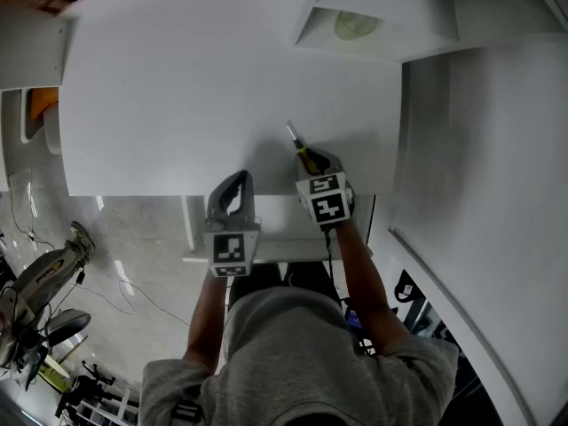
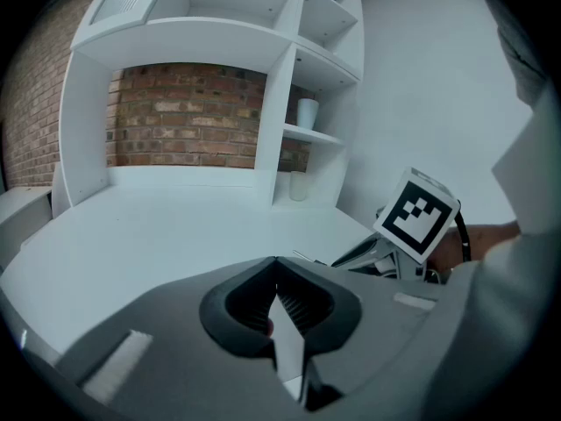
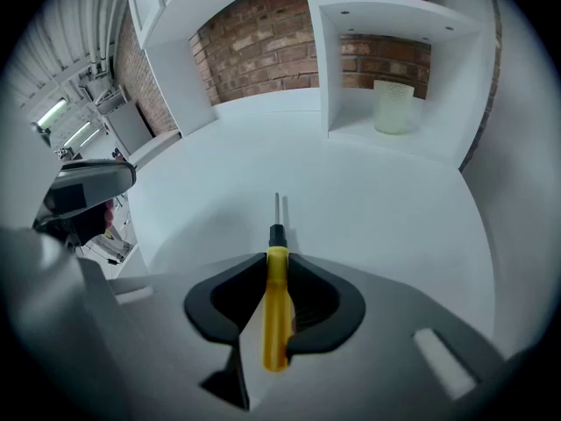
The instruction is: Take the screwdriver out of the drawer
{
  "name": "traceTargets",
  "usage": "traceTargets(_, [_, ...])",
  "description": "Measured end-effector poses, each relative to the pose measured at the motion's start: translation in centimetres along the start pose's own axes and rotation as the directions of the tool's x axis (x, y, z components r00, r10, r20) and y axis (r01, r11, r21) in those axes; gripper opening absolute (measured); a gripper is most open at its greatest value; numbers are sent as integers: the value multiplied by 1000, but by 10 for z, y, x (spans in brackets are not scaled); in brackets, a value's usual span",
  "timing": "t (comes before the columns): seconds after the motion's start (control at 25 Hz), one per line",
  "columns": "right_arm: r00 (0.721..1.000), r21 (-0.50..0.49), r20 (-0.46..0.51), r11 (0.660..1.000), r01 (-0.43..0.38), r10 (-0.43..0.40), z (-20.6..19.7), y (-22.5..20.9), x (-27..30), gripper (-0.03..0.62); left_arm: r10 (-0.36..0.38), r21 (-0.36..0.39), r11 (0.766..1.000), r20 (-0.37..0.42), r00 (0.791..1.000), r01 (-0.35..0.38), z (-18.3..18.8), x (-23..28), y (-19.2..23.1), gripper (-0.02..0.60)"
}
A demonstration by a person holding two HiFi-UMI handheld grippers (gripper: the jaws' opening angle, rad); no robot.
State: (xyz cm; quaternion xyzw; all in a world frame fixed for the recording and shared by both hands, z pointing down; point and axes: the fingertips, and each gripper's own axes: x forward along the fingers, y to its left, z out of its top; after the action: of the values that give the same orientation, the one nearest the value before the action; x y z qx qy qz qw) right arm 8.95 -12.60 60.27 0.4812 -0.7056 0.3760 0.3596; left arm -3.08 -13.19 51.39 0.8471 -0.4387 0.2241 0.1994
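Note:
The screwdriver [image 3: 277, 296] has a yellow handle, a black collar and a thin metal shaft. My right gripper [image 3: 277, 257] is shut on the handle, with the shaft pointing forward over the white desk top [image 3: 351, 200]. In the head view the right gripper [image 1: 312, 160] holds the screwdriver [image 1: 302, 153] above the desk's near edge, tip angled up-left. My left gripper [image 1: 235, 185] is beside it to the left, its jaws shut with nothing between them [image 2: 277, 261]. Below the desk edge an open white drawer [image 1: 293, 248] shows; its inside is mostly hidden by the grippers.
A white shelf unit stands at the back of the desk before a brick wall, with a pale cup [image 3: 393, 105] in one compartment. A white panel [image 1: 479, 193] runs along the right. Tools and cables lie on the floor [image 1: 44, 282] at the left.

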Motion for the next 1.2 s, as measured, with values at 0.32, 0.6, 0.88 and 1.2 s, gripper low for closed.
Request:
traceTargets(0.32, [1000, -1, 17, 1000, -1, 1, 3, -1, -2, 83, -1, 2, 1000, 8, 1000, 1, 8, -1, -1, 12])
traceTargets(0.6, [997, -2, 71, 1000, 5, -5, 8, -3, -12, 102, 1, 7, 1000, 20, 1000, -1, 10, -5, -7, 12])
traceTargets(0.88, [983, -19, 183, 1000, -23, 26, 24, 3, -37, 238, 7, 16, 1000, 36, 999, -8, 20, -15, -14, 12])
traceTargets(1.2, [959, -59, 281, 998, -4, 21, 28, 4, -77, 235, 17, 55, 998, 92, 996, -22, 38, -35, -36, 12])
